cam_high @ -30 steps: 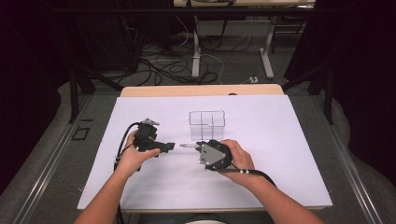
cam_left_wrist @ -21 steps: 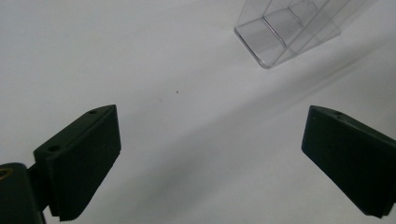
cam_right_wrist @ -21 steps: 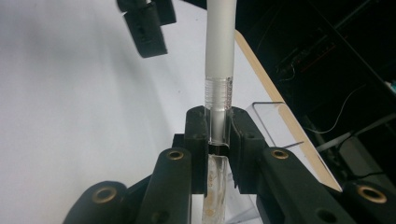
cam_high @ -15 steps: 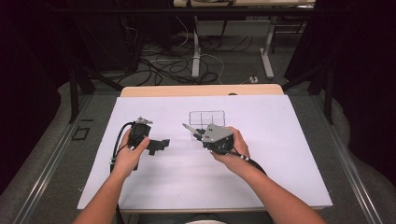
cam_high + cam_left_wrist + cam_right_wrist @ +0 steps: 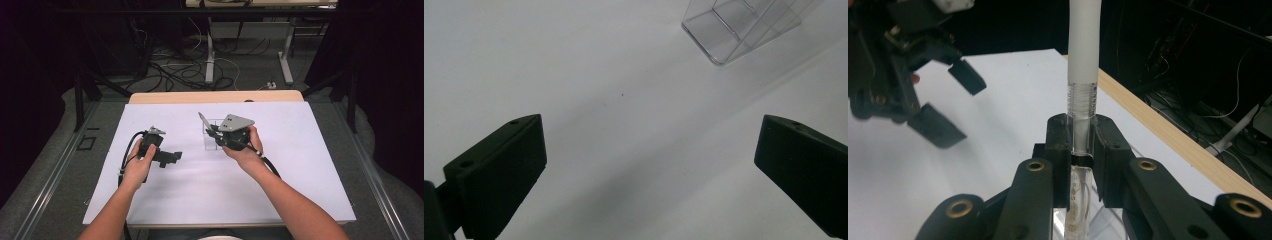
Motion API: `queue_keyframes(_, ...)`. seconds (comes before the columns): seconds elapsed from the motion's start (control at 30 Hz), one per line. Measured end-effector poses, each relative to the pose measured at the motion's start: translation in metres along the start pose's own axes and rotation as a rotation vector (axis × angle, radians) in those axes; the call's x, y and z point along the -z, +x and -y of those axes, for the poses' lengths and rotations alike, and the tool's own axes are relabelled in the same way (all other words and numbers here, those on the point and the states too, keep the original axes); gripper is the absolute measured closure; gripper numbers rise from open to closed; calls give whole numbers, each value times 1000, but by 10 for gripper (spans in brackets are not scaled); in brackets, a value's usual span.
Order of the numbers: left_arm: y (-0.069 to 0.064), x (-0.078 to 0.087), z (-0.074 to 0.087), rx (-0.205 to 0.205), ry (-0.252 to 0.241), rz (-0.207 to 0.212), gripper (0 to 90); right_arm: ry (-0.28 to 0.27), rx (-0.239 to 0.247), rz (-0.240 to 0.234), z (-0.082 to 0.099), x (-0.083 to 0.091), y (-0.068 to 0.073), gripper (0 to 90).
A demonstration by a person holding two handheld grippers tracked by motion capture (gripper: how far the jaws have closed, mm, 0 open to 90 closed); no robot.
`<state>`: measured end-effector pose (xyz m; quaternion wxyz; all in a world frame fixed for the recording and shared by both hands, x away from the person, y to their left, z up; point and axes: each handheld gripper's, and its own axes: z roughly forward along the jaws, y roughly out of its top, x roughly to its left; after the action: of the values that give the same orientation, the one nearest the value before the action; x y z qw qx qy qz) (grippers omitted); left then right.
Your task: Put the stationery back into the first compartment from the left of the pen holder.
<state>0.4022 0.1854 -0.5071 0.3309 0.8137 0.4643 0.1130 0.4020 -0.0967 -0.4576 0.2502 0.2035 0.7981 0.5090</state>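
Gripping a clear tube with a long white cap, the right gripper sits just right of the middle of the high view, its jaws clenched on the tube's clear part; the tube slants up toward the upper left there. In the right gripper view the tube stands upright at centre frame, pinched between the two black jaws. A clear plastic rack rests on the white worktop, in the upper right of the left gripper view. The left gripper, left of centre in the high view, has just been opening its jaws; they are released, nothing between them.
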Motion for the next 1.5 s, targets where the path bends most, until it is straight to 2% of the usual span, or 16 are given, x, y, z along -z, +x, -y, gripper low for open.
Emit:
queue_keyframes(0.2, 0, 0, 0, -11, -1, 1, 2, -24, -45, 16, -11, -7, -8, 794)
queue_keyframes(0.3, -1, -1, 0, 1, -4, -1, 2, -29, -61, 20, -13, -11, -11, 794)
queue_keyframes(0.37, 0, 0, 0, -10, -2, 1, 2, -31, -67, 26, -14, -14, -13, 794)
queue_keyframes(0.5, 0, 0, 0, -5, -7, 2, 2, -38, -90, 34, -16, -20, -16, 794)
queue_keyframes(0.53, 1, 1, 0, -1, 6, 8, 2, -38, -95, 34, -16, -21, -17, 794)
queue_keyframes(0.67, 1, 0, 0, 4, -4, 1, 2, -33, -131, 37, -16, -27, -21, 794)
queue_keyframes(0.9, 2, 0, 0, -2, 1, 10, 2, -53, -184, 55, -14, -39, -28, 794)
queue_keyframes(0.93, 2, 1, 0, 8, 9, 11, 2, -58, -194, 57, -13, -41, -29, 794)
queue_keyframes(1.03, 3, 1, 1, 5, -2, 9, 2, -62, -227, 63, -10, -45, -32, 794)
queue_keyframes(1.07, 3, 1, 1, 5, -4, 8, 2, -44, -237, 68, -9, -45, -32, 794)
queue_keyframes(1.1, 3, 1, 1, 8, -12, 12, 2, -60, -245, 72, -8, -48, -33, 794)
queue_keyframes(1.23, 3, 1, 1, 9, -10, 11, 2, -50, -262, 79, -4, -52, -35, 794)
queue_keyframes(1.27, 4, 1, 1, 6, -12, 11, 2, -26, -259, 79, -3, -51, -35, 794)
queue_keyframes(1.3, 3, 1, 1, 9, -7, 12, 2, -37, -270, 78, -2, -53, -35, 794)
queue_keyframes(1.5, 3, 1, 1, 7, -7, 11, 2, 6, -281, 81, 3, -56, -34, 794)
